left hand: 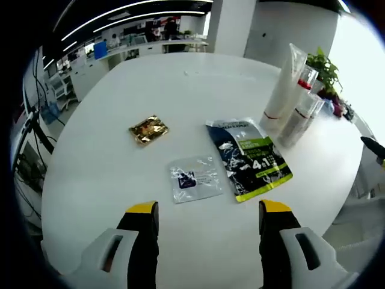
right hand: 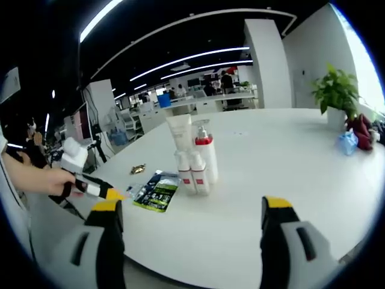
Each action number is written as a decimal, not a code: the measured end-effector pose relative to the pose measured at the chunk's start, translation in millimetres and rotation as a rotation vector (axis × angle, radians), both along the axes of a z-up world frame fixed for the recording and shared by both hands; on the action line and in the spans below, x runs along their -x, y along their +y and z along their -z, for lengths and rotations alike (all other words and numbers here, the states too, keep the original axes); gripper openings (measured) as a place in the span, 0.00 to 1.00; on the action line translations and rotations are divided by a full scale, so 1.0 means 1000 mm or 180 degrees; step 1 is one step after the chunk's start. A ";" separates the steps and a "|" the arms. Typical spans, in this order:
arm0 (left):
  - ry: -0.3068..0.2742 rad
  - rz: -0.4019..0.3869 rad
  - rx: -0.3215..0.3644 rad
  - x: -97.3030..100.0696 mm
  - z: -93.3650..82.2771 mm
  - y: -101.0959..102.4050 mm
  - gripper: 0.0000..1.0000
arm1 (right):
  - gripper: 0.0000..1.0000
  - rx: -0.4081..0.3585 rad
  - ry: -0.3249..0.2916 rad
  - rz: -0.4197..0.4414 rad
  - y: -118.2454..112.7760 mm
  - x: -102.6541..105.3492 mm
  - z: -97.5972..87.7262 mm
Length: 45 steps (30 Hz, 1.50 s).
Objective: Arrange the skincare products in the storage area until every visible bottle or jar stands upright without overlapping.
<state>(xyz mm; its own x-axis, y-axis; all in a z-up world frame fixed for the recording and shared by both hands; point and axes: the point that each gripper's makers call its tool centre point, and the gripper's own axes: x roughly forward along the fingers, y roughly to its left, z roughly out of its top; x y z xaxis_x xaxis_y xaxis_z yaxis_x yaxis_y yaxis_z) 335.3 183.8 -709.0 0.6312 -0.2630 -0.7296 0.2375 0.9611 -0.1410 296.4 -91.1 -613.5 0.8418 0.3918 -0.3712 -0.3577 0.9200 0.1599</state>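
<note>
1. Your left gripper (left hand: 207, 223) hovers over the white table (left hand: 120, 120) with its yellow-tipped jaws spread wide and nothing between them. Just beyond them lies a small clear sachet (left hand: 194, 179), flat on the tabletop.
2. Right of that sachet lies a larger dark pouch with a green band (left hand: 248, 156), also flat. A crinkled gold foil packet (left hand: 148, 129) sits apart, farther left.
3. The upright products stand far right of your left gripper: a tall white tube (left hand: 283, 84) with slimmer bottles (left hand: 301, 117) close beside it.
4. Your right gripper (right hand: 191, 220) is also spread and holding nothing, well short of the cluster, which stands straight ahead.
5. The right gripper view separates the cluster: the tube (right hand: 180, 133) behind, a red-collared pump bottle (right hand: 206, 153) beside it, two small white bottles (right hand: 192, 172) touching in front.
6. There you also see the dark pouch (right hand: 157, 191) left of the cluster, and a hand (right hand: 57, 179) holding the other gripper.
</note>
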 end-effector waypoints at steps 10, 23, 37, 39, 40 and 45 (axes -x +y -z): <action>-0.0212 0.0111 0.0245 0.015 -0.018 -0.002 0.74 | 0.96 -0.0006 0.0023 0.0006 0.000 0.002 0.001; -0.0452 0.0269 0.0428 0.037 -0.033 0.009 0.92 | 0.96 0.0050 0.0045 -0.0032 0.002 0.003 0.003; -0.0599 0.0309 0.0479 0.034 -0.044 0.008 0.97 | 0.96 0.0098 0.0034 -0.0037 0.003 0.004 0.003; -0.0598 0.0279 0.0489 0.033 -0.044 0.009 0.97 | 0.96 0.0099 0.0034 -0.0035 0.003 0.005 0.003; -0.0595 0.0269 0.0486 0.033 -0.044 0.010 0.97 | 0.96 0.0102 0.0032 -0.0034 0.002 0.005 0.003; -0.0502 0.0145 0.0506 0.031 -0.039 0.016 0.97 | 0.96 0.0122 0.0042 -0.0044 0.003 0.005 0.004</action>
